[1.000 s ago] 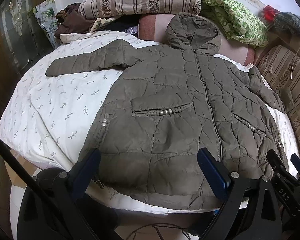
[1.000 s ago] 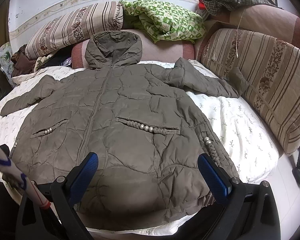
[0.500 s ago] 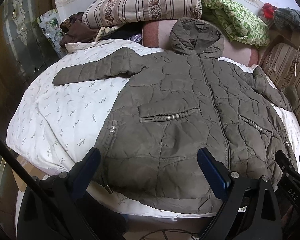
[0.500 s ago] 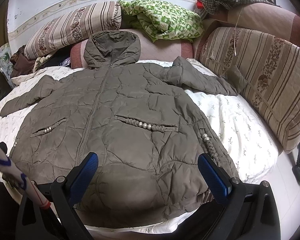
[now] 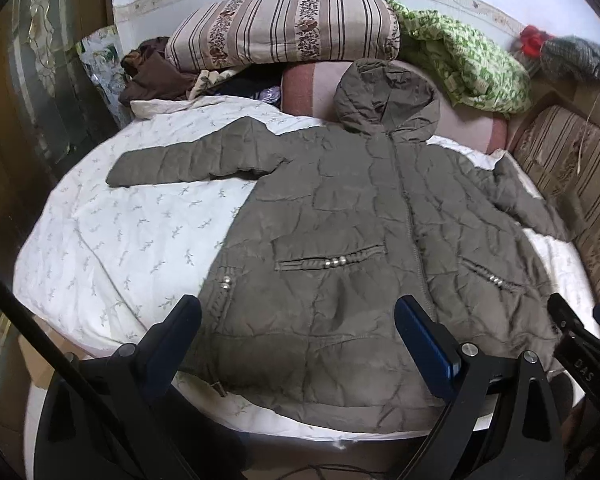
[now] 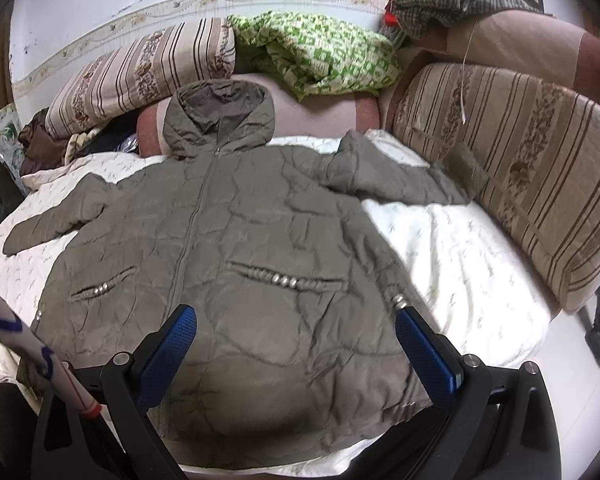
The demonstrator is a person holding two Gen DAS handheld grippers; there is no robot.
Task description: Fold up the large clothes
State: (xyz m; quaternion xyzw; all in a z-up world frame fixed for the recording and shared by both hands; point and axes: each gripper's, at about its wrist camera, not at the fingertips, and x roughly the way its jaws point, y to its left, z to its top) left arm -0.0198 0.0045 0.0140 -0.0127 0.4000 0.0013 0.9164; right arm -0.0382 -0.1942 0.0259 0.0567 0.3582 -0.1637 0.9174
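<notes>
Olive quilted hooded jacket [image 5: 364,248] lies front-up, zipped, spread flat on the bed [image 5: 112,240] over a white leaf-print sheet. The hood [image 5: 384,100] rests against the pink bolster [image 5: 312,88] at the head edge; the hem [image 6: 284,412] hangs just at the near edge of the bed. One sleeve [image 5: 192,156] stretches toward the bed's left edge, the other sleeve [image 6: 396,176] reaches the striped cushion [image 6: 512,168] along the right edge.

Left gripper [image 5: 298,344] hovers over the hem, fingers spread wide, holding nothing. Right gripper [image 6: 296,344] does the same over the hem's right half, spread, empty, not touching the fabric as far as I can tell.

Handling, as a judgement: puffy padded shell, soft and bulky, light for its size but springy, so folds will likely bounce back open unless pressed down. The shell looks smooth and probably slippery; a shallow pinch may slide off. Best holds are likely the stitched edges: sleeve cuff, hem corners, side seam, where the layers are thinner and firmer. Pinching mid-panel would grab only the puffy outer layer. Avoid the beaded pocket trim [image 6: 284,280], since it could snag. Sleeves fold in first, probably.
</notes>
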